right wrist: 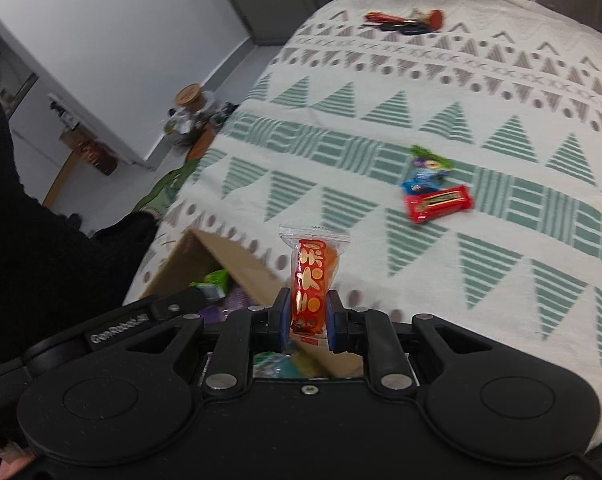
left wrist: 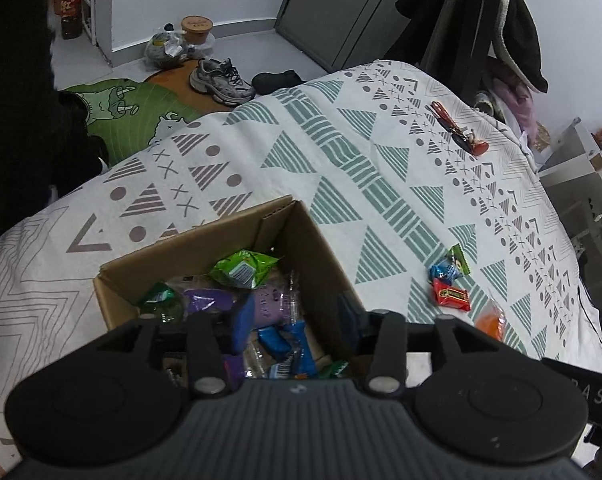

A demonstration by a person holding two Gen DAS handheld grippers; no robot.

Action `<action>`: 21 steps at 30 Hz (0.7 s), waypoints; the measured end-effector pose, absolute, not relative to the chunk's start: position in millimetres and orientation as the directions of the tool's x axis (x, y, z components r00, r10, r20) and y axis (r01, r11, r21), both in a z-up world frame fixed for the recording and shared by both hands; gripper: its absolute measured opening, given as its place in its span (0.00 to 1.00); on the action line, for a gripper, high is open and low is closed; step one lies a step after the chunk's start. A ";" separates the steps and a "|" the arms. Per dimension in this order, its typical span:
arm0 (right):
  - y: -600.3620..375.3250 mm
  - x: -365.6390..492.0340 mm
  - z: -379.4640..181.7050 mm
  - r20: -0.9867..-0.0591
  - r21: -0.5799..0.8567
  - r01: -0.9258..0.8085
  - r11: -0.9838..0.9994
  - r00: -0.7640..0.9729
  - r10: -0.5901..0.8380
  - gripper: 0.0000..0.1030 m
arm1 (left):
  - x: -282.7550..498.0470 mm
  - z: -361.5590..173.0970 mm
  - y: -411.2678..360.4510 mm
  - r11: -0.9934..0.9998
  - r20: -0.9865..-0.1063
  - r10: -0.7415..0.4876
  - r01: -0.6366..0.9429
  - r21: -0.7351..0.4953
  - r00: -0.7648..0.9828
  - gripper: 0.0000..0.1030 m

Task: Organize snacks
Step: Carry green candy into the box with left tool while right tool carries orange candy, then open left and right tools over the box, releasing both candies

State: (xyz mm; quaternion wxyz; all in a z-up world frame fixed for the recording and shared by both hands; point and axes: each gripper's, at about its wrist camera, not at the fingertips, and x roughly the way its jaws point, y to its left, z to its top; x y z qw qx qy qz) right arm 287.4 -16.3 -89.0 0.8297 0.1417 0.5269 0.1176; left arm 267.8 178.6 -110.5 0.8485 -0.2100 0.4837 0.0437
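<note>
An open cardboard box (left wrist: 197, 236) sits on the patterned bedspread (left wrist: 341, 152), holding several wrapped snacks: a green packet (left wrist: 243, 268), a purple one (left wrist: 267, 304) and a blue one (left wrist: 285, 340). My left gripper (left wrist: 295, 316) hangs over the box, open, with nothing between its fingers. My right gripper (right wrist: 309, 316) is shut on an orange-red snack packet (right wrist: 311, 276), held upright just right of the box's near corner (right wrist: 221, 256). A red packet (right wrist: 439, 202), a blue one (right wrist: 421, 180) and a green one (right wrist: 431, 160) lie together on the bedspread farther right.
A bunch of keys with a red fob (left wrist: 459, 128) lies near the bed's far edge. On the floor beyond are sneakers (left wrist: 221, 78), a green rug (left wrist: 129, 108) and bagged items. Dark clothing hangs at the back right (left wrist: 481, 20). A person's dark clothes fill the left edge.
</note>
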 end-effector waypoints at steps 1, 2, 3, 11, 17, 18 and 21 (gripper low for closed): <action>-12.6 288.6 -89.2 -0.839 0.366 -0.053 0.929 0.413 0.355 0.17 | 266.7 -110.0 179.5 0.908 -0.839 -0.125 -0.280 -0.312 0.530 0.52; -9.4 290.1 -89.6 -0.837 0.377 -0.060 0.924 0.405 0.368 0.17 | 265.9 -109.8 180.3 0.907 -0.839 -0.123 -0.282 -0.312 0.531 0.54; -7.4 291.6 -90.4 -0.835 0.390 -0.061 0.919 0.396 0.381 0.17 | 264.4 -109.4 181.4 0.906 -0.839 -0.122 -0.287 -0.313 0.531 0.56; 3.9 308.6 -98.4 -0.827 0.434 -0.094 0.896 0.353 0.438 0.17 | 258.0 -109.0 184.7 0.880 -0.832 -0.101 -0.342 -0.330 0.545 0.69; 26.0 311.1 -110.0 -0.833 0.464 -0.135 0.876 0.272 0.483 0.20 | 258.8 -108.9 205.3 0.848 -0.829 -0.083 -0.397 -0.350 0.554 0.70; 29.4 308.7 -110.4 -0.829 0.467 -0.143 0.873 0.271 0.488 0.22 | 258.2 -108.0 209.9 0.845 -0.830 -0.074 -0.407 -0.346 0.553 0.70; 36.1 305.1 -108.2 -0.827 0.459 -0.160 0.874 0.282 0.486 0.29 | 254.3 -105.1 221.6 0.840 -0.833 -0.062 -0.423 -0.341 0.549 0.70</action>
